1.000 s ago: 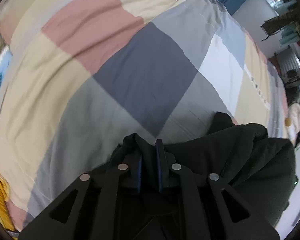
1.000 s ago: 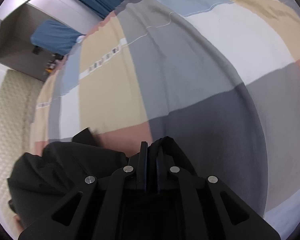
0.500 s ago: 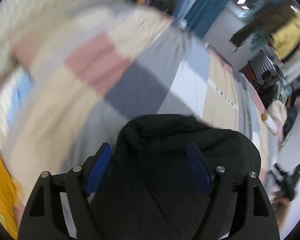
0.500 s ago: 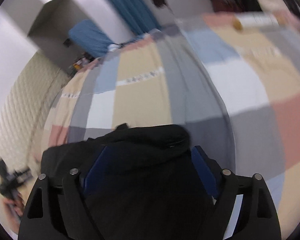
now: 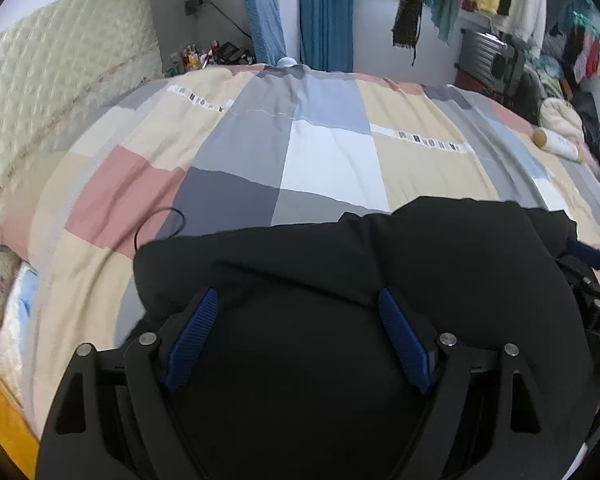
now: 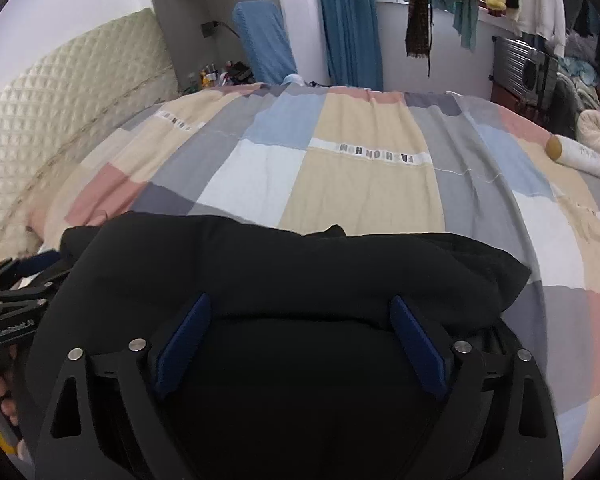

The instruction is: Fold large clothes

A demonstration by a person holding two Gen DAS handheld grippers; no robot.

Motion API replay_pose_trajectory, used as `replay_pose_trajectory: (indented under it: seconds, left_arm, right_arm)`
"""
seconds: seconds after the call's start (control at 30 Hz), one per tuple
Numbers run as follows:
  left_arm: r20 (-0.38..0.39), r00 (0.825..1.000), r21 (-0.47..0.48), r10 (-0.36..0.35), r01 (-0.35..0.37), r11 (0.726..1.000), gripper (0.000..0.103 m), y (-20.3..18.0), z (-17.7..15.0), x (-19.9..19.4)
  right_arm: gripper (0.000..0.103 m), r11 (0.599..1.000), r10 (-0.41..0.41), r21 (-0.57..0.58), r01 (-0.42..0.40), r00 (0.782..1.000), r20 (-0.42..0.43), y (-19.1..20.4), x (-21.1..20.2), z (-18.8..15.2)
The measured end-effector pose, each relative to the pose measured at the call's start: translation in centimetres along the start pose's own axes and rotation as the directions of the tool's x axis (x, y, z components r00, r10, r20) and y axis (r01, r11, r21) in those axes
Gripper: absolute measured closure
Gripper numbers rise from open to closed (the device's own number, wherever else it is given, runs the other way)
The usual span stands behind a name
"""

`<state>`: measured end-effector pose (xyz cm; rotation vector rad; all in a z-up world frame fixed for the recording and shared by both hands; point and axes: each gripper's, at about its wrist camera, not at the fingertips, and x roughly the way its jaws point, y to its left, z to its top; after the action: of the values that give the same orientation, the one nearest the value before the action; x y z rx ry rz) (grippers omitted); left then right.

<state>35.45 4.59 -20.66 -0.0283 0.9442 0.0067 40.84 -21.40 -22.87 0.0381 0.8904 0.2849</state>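
Our left fingers [image 5: 198, 332] and right fingers [image 6: 418, 344] are opening wide, gripping nothing; the black garment [image 5: 380, 264] lies bunched beneath them on the bed [image 5: 332, 160]. Risk: the puffy fold may spring open or a finger may snag the cloth.

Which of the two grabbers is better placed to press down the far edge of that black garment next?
Hard to call. The left gripper and right gripper both hang over the black garment, jaws opening, pads off the cloth. Either could.
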Motion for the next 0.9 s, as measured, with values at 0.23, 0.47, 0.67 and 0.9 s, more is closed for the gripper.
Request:
replay_pose_trajectory:
  seconds: [0.23,0.47,0.67,0.9]
  left_arm:
    - [-0.032,0.999,-0.018,0.005,-0.006,1.0,0.02,-0.1,0.1,2.8]
    - [-0.019,0.999,-0.048,-0.05,0.049,0.998,0.019,1.0,-1.0,0.7]
    - [0.08,0.993,-0.058,-0.085,0.09,0.994,0.018,4.2,-4.9,-6.3]
    - [0.085,0.995,-0.127,-0.045,0.055,0.99,0.017,10.0,-10.2,-11.0]
  right_arm:
    - [0.005,0.999,0.0,0.039,0.001,1.0,-0.012,-0.5,3.4,0.2]
    - [0.005,1.0,0.01,0.018,-0.01,1.0,0.017,-0.6,0.7,-1.2]
    - [0.005,0.999,0.033,0.004,-0.034,0.99,0.134,-2.3,-6.3,-4.1]
    - [0.005,0.996,-0.012,0.088,-0.005,0.981,0.192,-7.0,-13.3,-9.1]
